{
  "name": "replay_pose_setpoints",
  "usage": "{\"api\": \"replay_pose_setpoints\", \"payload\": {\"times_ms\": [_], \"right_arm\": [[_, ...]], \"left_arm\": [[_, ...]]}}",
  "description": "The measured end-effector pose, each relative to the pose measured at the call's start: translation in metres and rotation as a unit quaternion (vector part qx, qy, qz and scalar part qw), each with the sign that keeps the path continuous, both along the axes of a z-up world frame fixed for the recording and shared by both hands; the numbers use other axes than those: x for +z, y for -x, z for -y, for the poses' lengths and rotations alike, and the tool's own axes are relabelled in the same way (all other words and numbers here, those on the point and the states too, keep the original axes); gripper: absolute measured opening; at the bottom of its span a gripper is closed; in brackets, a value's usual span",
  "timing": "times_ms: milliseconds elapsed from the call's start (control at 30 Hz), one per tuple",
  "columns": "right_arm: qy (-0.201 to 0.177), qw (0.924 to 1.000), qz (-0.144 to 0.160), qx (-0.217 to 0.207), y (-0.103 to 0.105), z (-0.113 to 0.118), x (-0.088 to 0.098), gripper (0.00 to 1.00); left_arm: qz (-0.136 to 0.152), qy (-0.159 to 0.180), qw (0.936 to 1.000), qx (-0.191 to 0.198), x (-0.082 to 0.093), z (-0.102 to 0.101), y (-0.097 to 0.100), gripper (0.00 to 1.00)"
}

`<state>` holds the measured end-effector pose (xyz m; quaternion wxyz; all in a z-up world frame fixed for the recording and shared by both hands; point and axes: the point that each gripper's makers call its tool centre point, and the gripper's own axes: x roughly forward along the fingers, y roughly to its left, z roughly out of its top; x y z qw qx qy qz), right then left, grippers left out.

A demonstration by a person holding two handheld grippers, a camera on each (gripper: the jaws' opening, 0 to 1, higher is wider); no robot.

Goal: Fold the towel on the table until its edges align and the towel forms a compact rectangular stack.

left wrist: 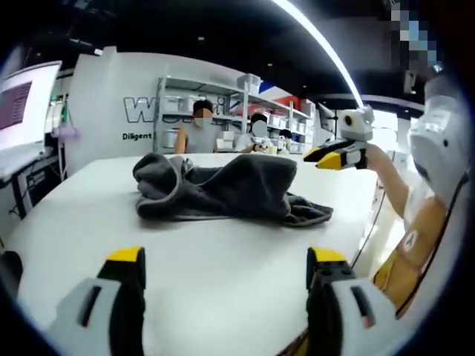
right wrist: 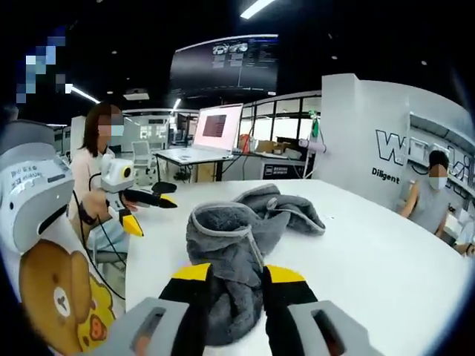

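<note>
A dark grey towel [left wrist: 223, 189] lies crumpled in a long heap on the white table [left wrist: 89, 215]. My left gripper [left wrist: 225, 256] is open wide, low over the near part of the table, a short way from the towel. My right gripper [left wrist: 320, 158], held in a hand, hangs in the air past the towel's right end, apart from it. In the right gripper view the towel [right wrist: 230, 230] runs away from my right gripper [right wrist: 239, 273]. Its jaws stand partly open and the cloth shows below and between them. The left gripper [right wrist: 151, 213] hovers open at the table's left edge [right wrist: 141, 252].
Two people [left wrist: 197, 130] sit behind the table's far side, in front of shelves [left wrist: 245, 111]. A monitor [left wrist: 26, 104] stands at the left. A desk with a lit screen [right wrist: 219, 130] is beyond the table. The table's right edge [left wrist: 364, 222] is close to the towel's end.
</note>
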<state>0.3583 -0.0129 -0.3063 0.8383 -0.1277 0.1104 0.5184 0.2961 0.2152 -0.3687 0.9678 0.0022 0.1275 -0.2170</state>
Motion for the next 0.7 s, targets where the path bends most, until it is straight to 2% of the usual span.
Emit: {"api": "replay_pose_setpoints", "payload": {"times_ms": [467, 567, 700], "right_arm": [[-0.042, 0.9960, 0.008, -0.079, -0.009, 0.052, 0.007, 0.44], [-0.047, 0.9938, 0.009, -0.101, -0.008, 0.065, 0.004, 0.49], [-0.033, 0.9930, 0.007, -0.113, -0.003, 0.074, -0.008, 0.58]], "left_arm": [[-0.002, 0.002, 1.0000, 0.004, -0.002, -0.004, -0.001, 0.94], [-0.003, 0.003, 1.0000, 0.006, -0.003, -0.005, -0.001, 0.94], [-0.003, 0.003, 1.0000, 0.006, -0.004, -0.007, -0.002, 0.94]]}}
